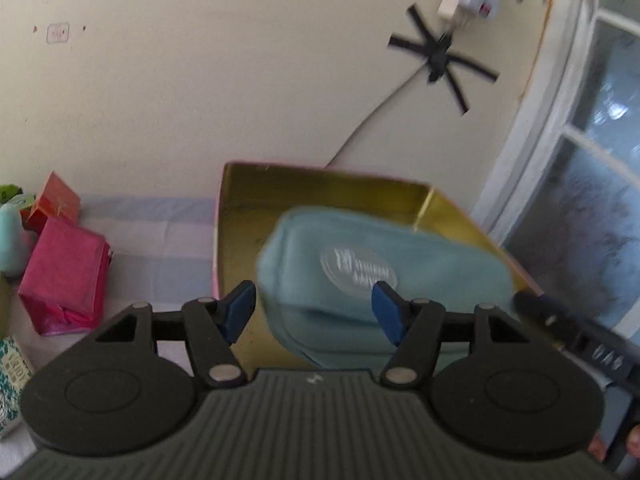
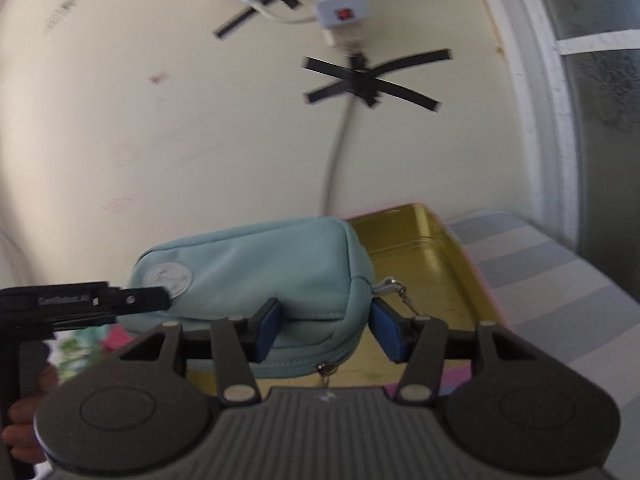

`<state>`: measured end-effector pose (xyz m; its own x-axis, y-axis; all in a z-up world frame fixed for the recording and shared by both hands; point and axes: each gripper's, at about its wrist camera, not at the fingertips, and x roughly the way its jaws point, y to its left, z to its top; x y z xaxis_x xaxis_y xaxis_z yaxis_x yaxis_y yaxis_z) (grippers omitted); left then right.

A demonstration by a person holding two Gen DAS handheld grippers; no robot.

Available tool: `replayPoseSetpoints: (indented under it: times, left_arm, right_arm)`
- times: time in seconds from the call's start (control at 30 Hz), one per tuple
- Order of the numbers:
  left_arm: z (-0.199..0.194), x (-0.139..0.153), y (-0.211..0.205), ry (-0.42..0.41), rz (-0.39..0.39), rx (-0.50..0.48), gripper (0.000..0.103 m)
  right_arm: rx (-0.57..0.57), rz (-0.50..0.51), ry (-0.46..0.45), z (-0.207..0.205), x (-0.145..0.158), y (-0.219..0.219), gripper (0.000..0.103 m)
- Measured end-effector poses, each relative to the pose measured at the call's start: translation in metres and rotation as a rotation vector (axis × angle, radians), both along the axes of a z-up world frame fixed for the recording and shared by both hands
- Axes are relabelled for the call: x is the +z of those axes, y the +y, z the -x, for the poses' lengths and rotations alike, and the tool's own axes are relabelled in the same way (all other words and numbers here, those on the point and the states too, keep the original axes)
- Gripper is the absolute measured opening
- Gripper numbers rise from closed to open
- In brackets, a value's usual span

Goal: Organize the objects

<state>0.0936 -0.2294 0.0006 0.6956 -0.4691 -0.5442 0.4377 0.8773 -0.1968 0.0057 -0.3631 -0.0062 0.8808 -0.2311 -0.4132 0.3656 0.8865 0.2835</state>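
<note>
The light blue pouch [image 2: 256, 272] hangs over the open gold box [image 2: 424, 264], its zipper end pinched by the right tool [image 2: 325, 330]. It looks soft and light, so holding its firmer seam end is better. The left tool [image 1: 314, 312] is open beside the box, gripping nothing.

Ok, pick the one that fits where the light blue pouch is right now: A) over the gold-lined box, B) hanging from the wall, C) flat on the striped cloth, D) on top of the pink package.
A: the light blue pouch sits over the gold-lined box, its end between the right claw's pads.

Light blue zip pouch [image 2: 256, 272], tilted over open gold tin [image 2: 424, 272]
</note>
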Motion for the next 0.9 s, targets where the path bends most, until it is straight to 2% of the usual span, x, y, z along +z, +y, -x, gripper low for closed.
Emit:
replayPoseSetpoints:
  times: [0.07, 0.2, 0.33, 0.47, 0.63, 0.73, 0.9]
  left_arm:
    - [0.003, -0.001, 0.001, -0.011, -0.019, 0.008, 0.066]
    - [0.012, 0.006, 0.014, -0.023, -0.018, 0.018, 0.066]
    - [0.030, 0.019, 0.032, -0.054, -0.002, 0.021, 0.066]
    - [0.055, 0.022, 0.071, -0.067, 0.001, 0.051, 0.066]
    - [0.075, 0.000, 0.145, -0.075, -0.056, 0.174, 0.066]
    - [0.073, -0.018, 0.190, -0.090, -0.128, 0.306, 0.066]
    - [0.053, -0.040, 0.246, -0.057, -0.092, 0.459, 0.065]
  right_arm:
    - [-0.066, 0.006, -0.019, -0.001, -0.009, -0.011, 0.057]
    - [-0.107, -0.037, -0.099, 0.010, -0.018, -0.020, 0.057]
    - [-0.099, -0.037, -0.118, 0.017, -0.021, -0.013, 0.058]
    - [-0.067, -0.017, -0.173, 0.018, -0.005, 0.004, 0.059]
    - [0.066, 0.036, -0.224, 0.016, 0.018, 0.055, 0.059]
    - [0.197, 0.064, -0.225, 0.002, 0.027, 0.098, 0.059]
    - [0.436, 0.049, -0.134, -0.050, 0.018, 0.177, 0.058]
